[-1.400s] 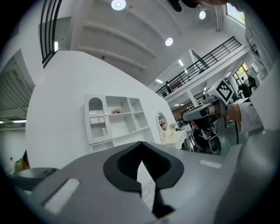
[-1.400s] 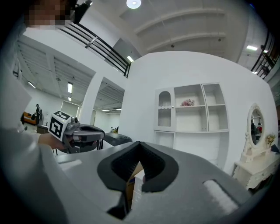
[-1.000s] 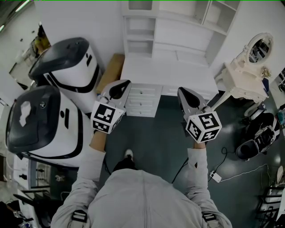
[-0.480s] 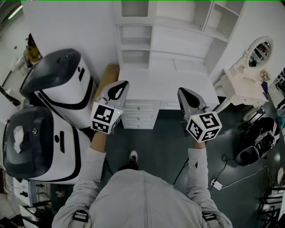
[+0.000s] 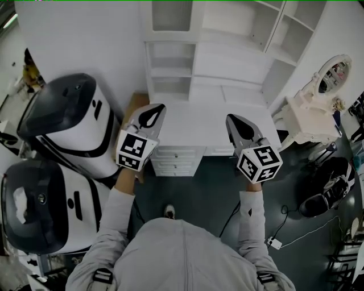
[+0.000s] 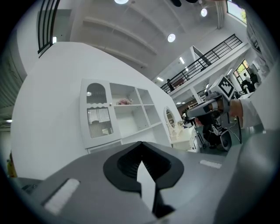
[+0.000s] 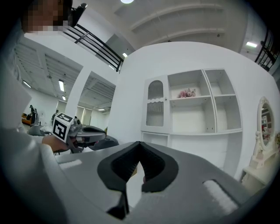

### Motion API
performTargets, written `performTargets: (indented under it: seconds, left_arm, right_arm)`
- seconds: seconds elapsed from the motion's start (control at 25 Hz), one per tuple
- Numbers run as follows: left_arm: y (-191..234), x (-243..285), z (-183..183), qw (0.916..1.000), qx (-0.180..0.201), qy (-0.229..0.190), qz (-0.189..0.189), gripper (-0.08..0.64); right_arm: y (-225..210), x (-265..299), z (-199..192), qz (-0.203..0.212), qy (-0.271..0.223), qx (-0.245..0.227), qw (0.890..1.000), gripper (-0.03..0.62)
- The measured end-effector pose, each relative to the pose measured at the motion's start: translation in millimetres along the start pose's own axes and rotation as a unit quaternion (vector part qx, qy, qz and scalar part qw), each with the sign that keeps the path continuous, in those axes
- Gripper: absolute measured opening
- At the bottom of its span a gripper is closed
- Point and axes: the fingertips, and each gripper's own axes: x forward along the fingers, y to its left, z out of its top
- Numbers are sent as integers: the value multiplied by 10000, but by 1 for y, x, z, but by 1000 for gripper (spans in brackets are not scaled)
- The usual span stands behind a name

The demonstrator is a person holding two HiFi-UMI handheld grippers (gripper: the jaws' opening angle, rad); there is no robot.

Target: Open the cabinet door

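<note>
Cabinet door (image 5: 170, 16) nearer, left gripper (image 5: 154, 109), right gripper (image 5: 234, 121) short of it, jaws together

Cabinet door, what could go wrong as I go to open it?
Both the left gripper and right gripper are shut, so they might bump the cabinet door rather than grip it. The desk stands in front of it, so reaching over could be awkward.

Oval mirror (image 5: 334, 69) on white vanity (image 5: 307, 111)
</note>
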Motion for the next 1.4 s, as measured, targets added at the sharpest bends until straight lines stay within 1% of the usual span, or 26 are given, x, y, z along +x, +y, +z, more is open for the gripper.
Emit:
performTargets:
  seconds: [0.2, 0.56, 0.76, 1.0, 1.16, 1.4]
  left_arm:
    - [26, 24, -13, 10000, -36, -2, -19, 17]
    - [66, 57, -45, 9998, -152, 70, -97, 17]
    - [82, 74, -55, 9995, -269, 61, -174, 17]
    - [95, 88, -65, 9991, -351, 179, -180, 17]
    - [103, 102, -70, 9991, -358, 217, -104, 17]
    - [112, 134, -73, 9988, -369, 292, 115, 17]
  right_arm:
    - [-15, 37, -7, -149, 156, -96, 9997, 2]
    - [-28, 94, -21, -160, 289, 5, 9995, 3]
    - [-39, 114, -22, -307, 260, 147, 9991, 3]
    - [-53, 129, -27, -338, 288, 228, 9988, 3]
    - [-66, 144, -29, -244, 249, 306, 9989, 3]
    - [-95, 176, -35, 84, 230, 292, 9993, 3]
